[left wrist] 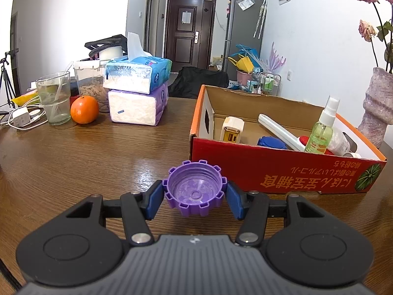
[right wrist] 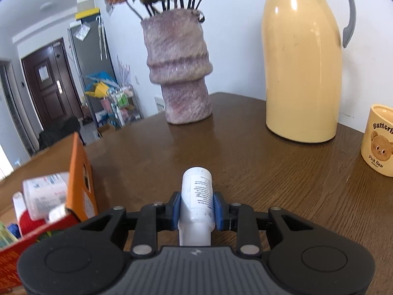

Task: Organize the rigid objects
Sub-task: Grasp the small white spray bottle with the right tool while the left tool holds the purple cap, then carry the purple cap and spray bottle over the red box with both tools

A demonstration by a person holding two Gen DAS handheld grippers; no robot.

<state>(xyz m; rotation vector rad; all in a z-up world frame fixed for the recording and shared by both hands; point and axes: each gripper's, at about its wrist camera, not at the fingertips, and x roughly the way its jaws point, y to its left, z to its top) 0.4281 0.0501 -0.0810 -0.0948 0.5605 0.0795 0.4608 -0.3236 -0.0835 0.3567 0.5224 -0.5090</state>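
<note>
My left gripper (left wrist: pixel 195 195) is shut on a purple ridged cap (left wrist: pixel 195 187), hollow side up, held just above the wooden table (left wrist: pixel 98 152). Ahead to the right stands the red and orange cardboard box (left wrist: pixel 282 172) holding a green spray bottle (left wrist: pixel 321 132), a white stick, a blue lid and a yellow-white item. In the right wrist view my right gripper (right wrist: pixel 196 209) is shut on a small white bottle (right wrist: pixel 197 191) that points forward over the table. The box corner (right wrist: pixel 81 179) is at the left of that view.
Tissue packs (left wrist: pixel 137 91), an orange (left wrist: pixel 84 109), a glass (left wrist: pixel 54 98) and a charger with cables stand at the left back. A pink vase (right wrist: pixel 179 73), a cream thermos (right wrist: pixel 302 61) and a bear mug (right wrist: pixel 379 140) stand beyond the right gripper.
</note>
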